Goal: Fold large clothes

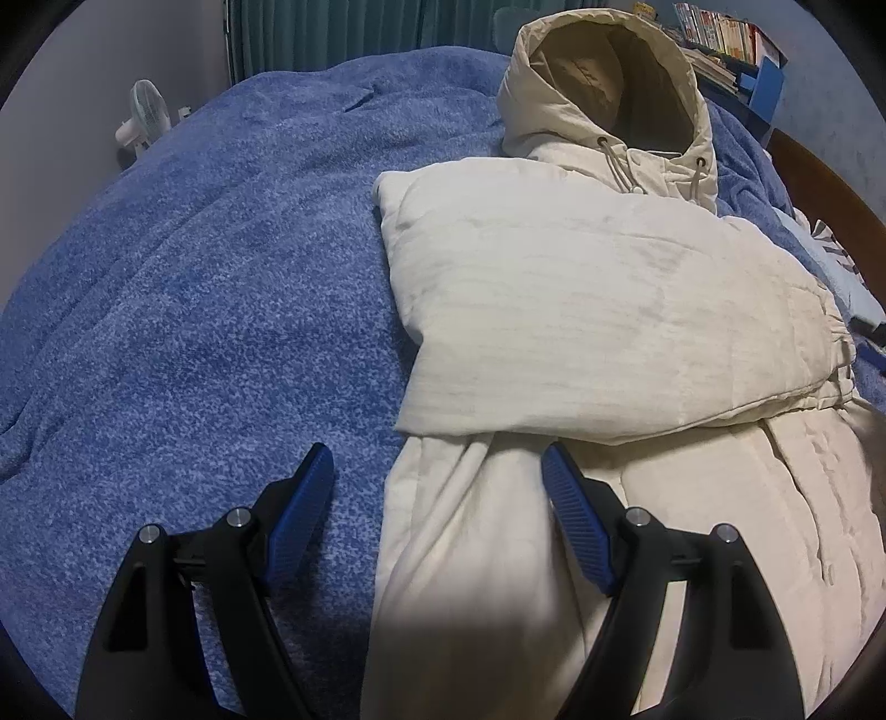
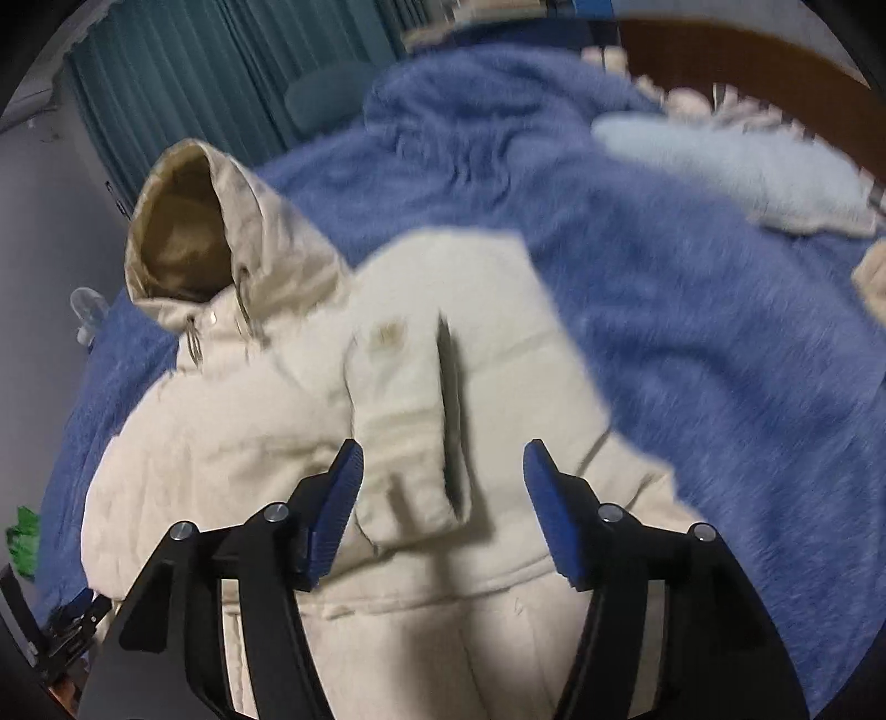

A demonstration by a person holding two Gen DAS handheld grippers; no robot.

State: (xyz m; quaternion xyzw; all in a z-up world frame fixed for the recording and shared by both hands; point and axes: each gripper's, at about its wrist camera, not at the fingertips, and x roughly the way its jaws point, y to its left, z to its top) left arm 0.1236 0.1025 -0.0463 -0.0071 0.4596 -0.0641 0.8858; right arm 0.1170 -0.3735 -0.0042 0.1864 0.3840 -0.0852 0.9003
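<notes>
A cream hooded puffer coat point(image 1: 581, 310) lies on a blue fleece blanket point(image 1: 194, 277), hood point(image 1: 603, 83) at the far end, one sleeve folded across the chest. My left gripper point(image 1: 437, 471) is open and empty, hovering over the coat's lower left edge. In the right wrist view the same coat point(image 2: 277, 421) lies below, with a folded sleeve point(image 2: 404, 399) running toward the cuff. My right gripper point(image 2: 443, 471) is open and empty just above that sleeve's cuff end. This view is motion-blurred.
The blue blanket point(image 2: 692, 332) covers the whole bed. A white fan point(image 1: 145, 113) stands at the far left. Teal curtains point(image 2: 221, 72) hang behind. Books point(image 1: 720, 39) sit at the back right. A pale cloth point(image 2: 736, 166) and wooden bed frame point(image 2: 747, 50) lie far right.
</notes>
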